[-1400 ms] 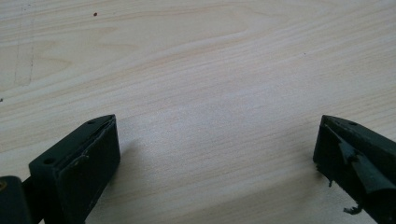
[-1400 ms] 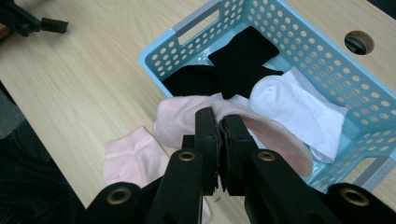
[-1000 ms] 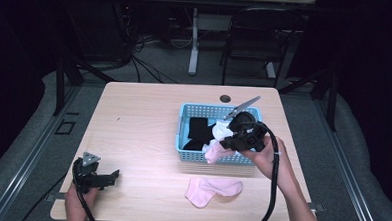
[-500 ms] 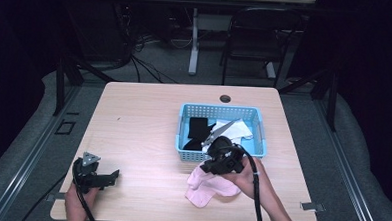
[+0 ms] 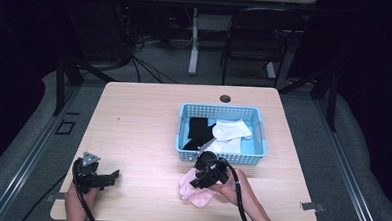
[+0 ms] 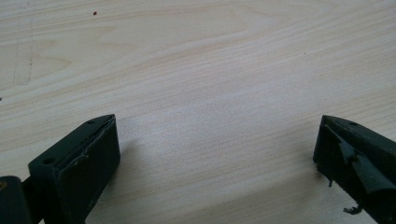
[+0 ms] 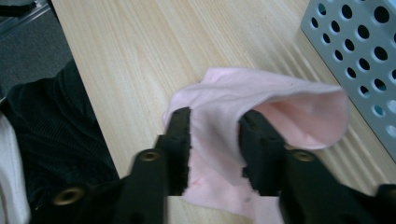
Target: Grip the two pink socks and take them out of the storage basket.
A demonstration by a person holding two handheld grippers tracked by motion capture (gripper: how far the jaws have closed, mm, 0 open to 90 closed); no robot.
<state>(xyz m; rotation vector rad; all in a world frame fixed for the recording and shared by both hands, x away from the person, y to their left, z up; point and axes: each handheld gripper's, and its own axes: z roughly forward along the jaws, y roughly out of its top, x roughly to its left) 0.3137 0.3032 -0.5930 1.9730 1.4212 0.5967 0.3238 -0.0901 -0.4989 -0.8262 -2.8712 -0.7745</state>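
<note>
Two grippers in play, so left first. My left gripper (image 5: pixel 112 176) sits low at my near-left corner of the table (image 5: pixel 143 123), held by my left hand (image 5: pixel 77 201), with its grey three-cornered plate (image 5: pixel 88 159) on top and cable trailing back toward me. Its jaws stand wide apart with bare wood between them, nothing touching the pads, as the left gripper view shows.

Moving right: my right gripper (image 7: pixel 215 135) is down on the pink sock (image 7: pixel 261 107), my right hand (image 5: pixel 235 190) behind it. Its jaws have just been opening, and a raised fold of the pink cloth stands between the two fingers (image 7: pixel 180 135); they sit just beside the fold on either side, and I cannot tell if the pads press on it. The sock lies on the table directly under and ahead of this gripper, its open cuff gaping just past the right jaw.

Further right of the jaws in the right gripper view, and just beyond the gripper in the high view, stands the blue basket (image 5: pixel 219 111), near the sock but apart from it. Inside it lie a black cloth (image 5: pixel 198 130) and white socks (image 5: pixel 230 132), side by side.
</note>
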